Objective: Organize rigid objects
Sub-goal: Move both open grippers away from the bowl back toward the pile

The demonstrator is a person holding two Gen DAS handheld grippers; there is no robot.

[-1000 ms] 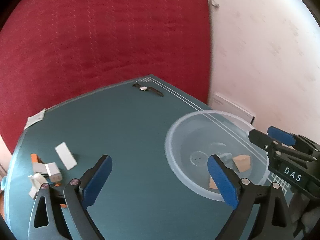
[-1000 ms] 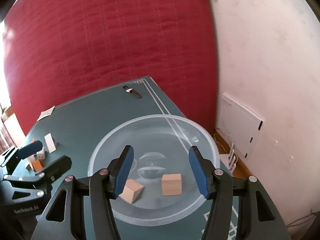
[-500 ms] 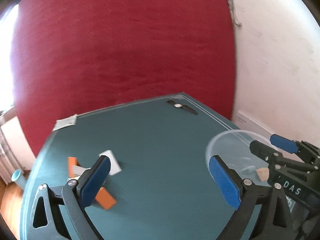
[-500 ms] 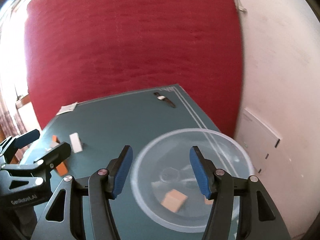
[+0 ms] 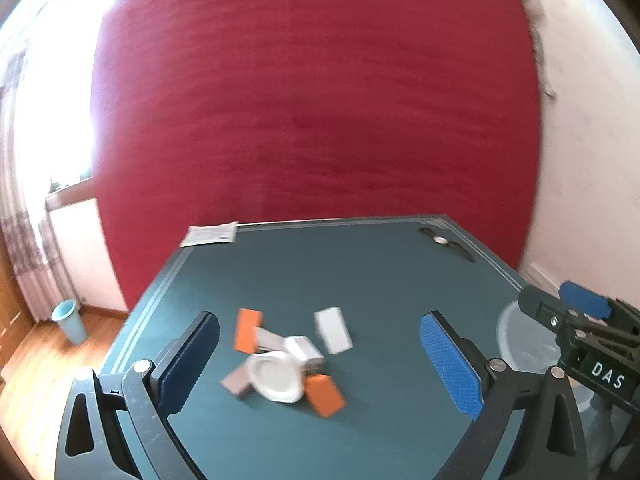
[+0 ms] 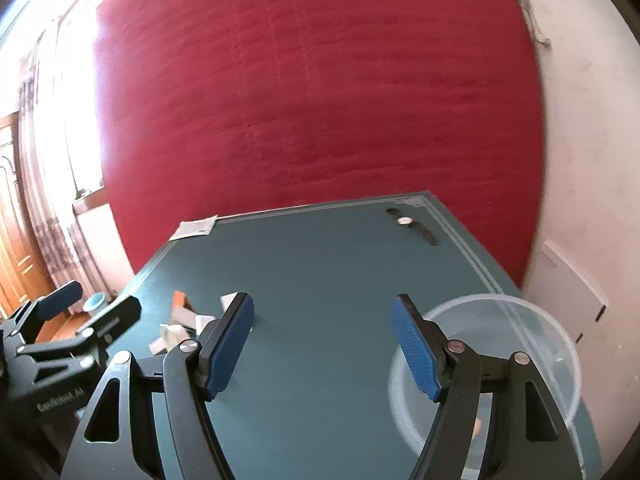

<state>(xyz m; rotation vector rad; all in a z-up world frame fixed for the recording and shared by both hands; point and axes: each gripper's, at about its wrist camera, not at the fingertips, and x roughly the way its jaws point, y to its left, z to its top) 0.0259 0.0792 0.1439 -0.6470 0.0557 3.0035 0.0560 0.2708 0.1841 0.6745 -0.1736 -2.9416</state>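
A heap of small blocks lies on the teal table (image 5: 360, 280): an orange block (image 5: 248, 330), a second orange block (image 5: 326, 395), a white block (image 5: 333, 330), a round white piece (image 5: 275, 376) and pale ones. My left gripper (image 5: 318, 362) hovers open just short of the heap, nothing between its fingers. The heap (image 6: 180, 320) shows left of my right gripper (image 6: 322, 344), whose jaws are opening with nothing between them. The clear bowl (image 6: 532, 332) sits at the right, partly behind the right finger; its contents are mostly hidden.
A wristwatch (image 6: 412, 226) lies near the table's far right corner and a paper slip (image 6: 194, 228) at the far left corner. A red mattress (image 6: 320, 100) stands behind the table. A light blue cup (image 5: 70, 320) stands on the wooden floor at left.
Both grippers have swung left and risen: the bowl slid to the right edge of both views and the block heap came to the centre of the left view. The right jaws have widened.
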